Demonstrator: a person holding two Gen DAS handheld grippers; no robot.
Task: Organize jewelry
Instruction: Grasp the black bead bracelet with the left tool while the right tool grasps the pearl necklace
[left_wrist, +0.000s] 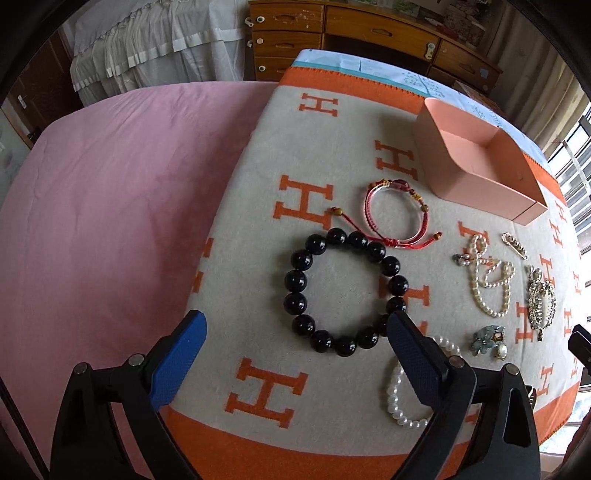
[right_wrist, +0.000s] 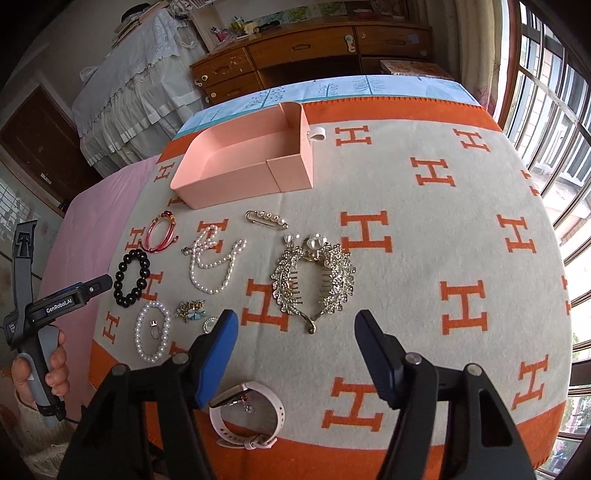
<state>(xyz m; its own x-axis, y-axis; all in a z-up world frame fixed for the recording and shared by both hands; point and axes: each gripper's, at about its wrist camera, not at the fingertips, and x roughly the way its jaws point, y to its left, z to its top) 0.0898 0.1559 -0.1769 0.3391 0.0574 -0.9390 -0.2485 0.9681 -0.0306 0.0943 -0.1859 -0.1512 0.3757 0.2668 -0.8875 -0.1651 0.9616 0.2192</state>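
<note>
Jewelry lies on an orange-and-cream H-pattern blanket (right_wrist: 424, 258). An open, empty pink box (right_wrist: 243, 162) stands at the back; it also shows in the left wrist view (left_wrist: 476, 166). My left gripper (left_wrist: 295, 328) is open just above the black bead bracelet (left_wrist: 345, 291), its right finger by the beads. A red cord bracelet (left_wrist: 395, 218) lies behind it. My right gripper (right_wrist: 295, 332) is open, just short of the rhinestone hair comb (right_wrist: 314, 280). A pearl necklace (right_wrist: 212, 264), a pearl pin (right_wrist: 266, 218), a pearl bracelet (right_wrist: 153, 330) and a white watch (right_wrist: 247, 421) lie around.
A blue flower brooch (left_wrist: 487, 341) lies right of the left gripper. A pink bedsheet (left_wrist: 110, 206) covers the bed to the left. A wooden dresser (right_wrist: 303, 55) and a white-draped piece stand behind. Windows are on the right.
</note>
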